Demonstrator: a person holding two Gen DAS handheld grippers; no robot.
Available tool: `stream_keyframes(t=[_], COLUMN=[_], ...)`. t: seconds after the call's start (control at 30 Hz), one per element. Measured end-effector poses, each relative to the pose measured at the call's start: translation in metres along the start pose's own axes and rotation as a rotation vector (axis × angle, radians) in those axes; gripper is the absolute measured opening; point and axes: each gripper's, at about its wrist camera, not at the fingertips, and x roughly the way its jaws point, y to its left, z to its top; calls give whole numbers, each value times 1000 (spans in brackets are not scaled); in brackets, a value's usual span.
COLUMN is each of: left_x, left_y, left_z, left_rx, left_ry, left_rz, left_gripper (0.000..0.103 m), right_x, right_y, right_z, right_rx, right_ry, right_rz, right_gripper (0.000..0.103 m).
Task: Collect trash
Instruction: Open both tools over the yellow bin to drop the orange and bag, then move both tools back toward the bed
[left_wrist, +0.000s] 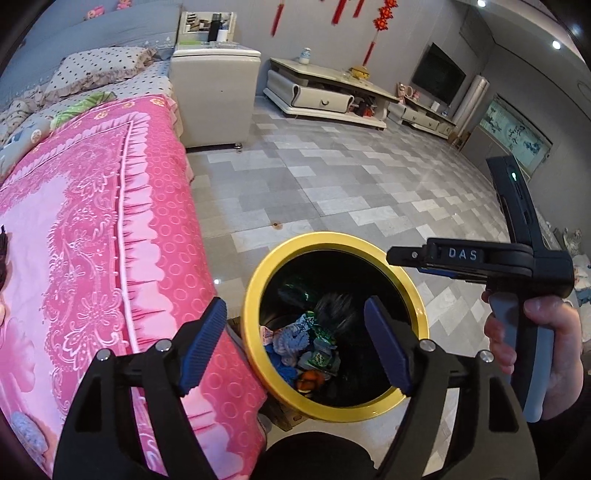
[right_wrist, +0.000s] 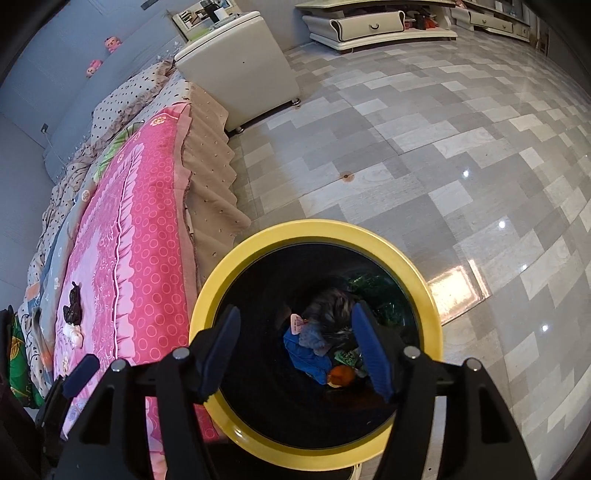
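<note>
two grippers, left (left_wrist: 295, 343) and right (right_wrist: 295, 350), hang over the bin (left_wrist: 255, 295), jaws wide and empty; trash (left_wrist: 310, 350) lies inside. drop step looks finished; next, seek more litter.

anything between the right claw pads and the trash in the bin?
Nothing solid. In the right wrist view the open right claw hangs over the yellow-rimmed bin; only a blurred dark item shows above the trash pile.

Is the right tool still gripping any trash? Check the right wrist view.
No: the right tool stands open over the yellow-rimmed bin, with nothing between its pads and the trash lying inside the bin.
</note>
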Motion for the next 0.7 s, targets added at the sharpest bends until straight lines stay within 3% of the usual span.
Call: stream_keyframes(t=[0.13,0.7], left_x=[-12,-78], left_y=[21,141], left_z=[2,-12], left_rx=[-29,-158], left_ry=[-18,-81], left_rz=[32,191], left_gripper=[79,80], right_x=[1,14], right_y=[12,112], right_z=[0,-3], right_rx=[-12,-167], right_ry=[-5,-4], right_rz=[-9,17], right_gripper=[71,79])
